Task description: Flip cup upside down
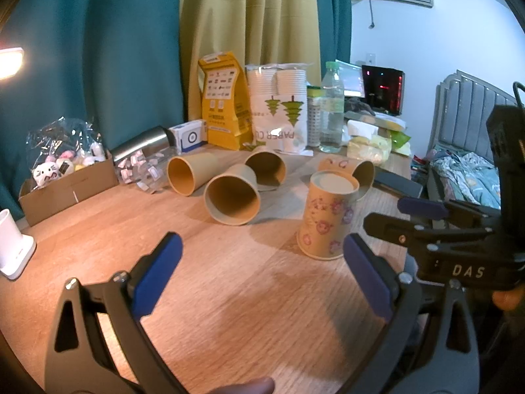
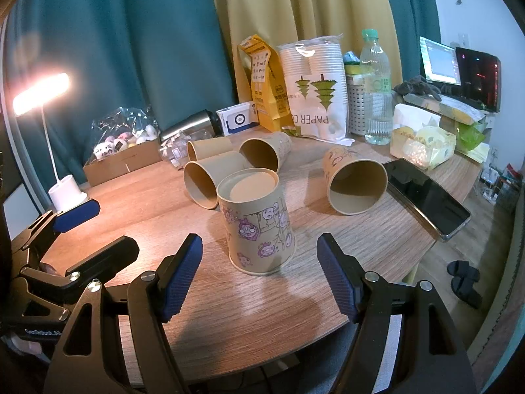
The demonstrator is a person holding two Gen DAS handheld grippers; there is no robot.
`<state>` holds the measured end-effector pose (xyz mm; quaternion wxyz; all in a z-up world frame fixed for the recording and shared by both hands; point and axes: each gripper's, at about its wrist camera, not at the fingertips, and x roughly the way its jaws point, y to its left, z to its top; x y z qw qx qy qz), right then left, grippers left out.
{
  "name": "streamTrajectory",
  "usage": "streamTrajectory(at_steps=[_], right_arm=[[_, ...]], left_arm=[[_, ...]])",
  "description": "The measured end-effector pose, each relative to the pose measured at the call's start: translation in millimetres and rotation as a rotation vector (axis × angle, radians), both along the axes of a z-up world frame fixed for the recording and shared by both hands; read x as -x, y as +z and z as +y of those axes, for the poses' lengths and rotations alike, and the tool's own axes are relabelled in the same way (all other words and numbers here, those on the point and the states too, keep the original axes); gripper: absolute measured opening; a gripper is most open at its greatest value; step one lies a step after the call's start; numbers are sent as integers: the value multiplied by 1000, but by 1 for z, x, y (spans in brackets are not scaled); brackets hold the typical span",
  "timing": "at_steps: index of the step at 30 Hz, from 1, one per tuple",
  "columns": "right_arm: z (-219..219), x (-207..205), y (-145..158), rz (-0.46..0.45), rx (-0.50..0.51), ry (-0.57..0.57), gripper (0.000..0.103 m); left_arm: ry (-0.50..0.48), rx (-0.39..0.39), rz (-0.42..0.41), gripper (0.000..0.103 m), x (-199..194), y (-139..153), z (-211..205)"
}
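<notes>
Right gripper [image 2: 259, 275] has its jaws spread wide, holding nothing; the upside-down cup [image 2: 256, 220] stands just beyond at 12 o'clock, untouched. Left gripper [image 1: 262, 272] is also wide apart and empty, the cup at 1 o'clock. Bare table [image 2: 246, 315] lies below, its edge near.

Bare bench [image 2: 246, 312] is lying open before my claw; tipped cups [image 2: 356, 182] and a phone [image 2: 426, 193] are crowding beyond

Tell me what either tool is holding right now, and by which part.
Nothing. The left tool and right tool are open, clear of the inverted cartoon-printed paper cup.
</notes>
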<state>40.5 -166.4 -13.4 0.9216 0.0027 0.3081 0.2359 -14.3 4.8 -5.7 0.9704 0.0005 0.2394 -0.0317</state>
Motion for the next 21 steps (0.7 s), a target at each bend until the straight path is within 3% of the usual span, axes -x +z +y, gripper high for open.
streamTrajectory(at_steps=[21], right_arm=[[0, -1, 0, 1, -1, 1, 75]], left_arm=[[-2, -1, 0, 100, 1, 0, -2]])
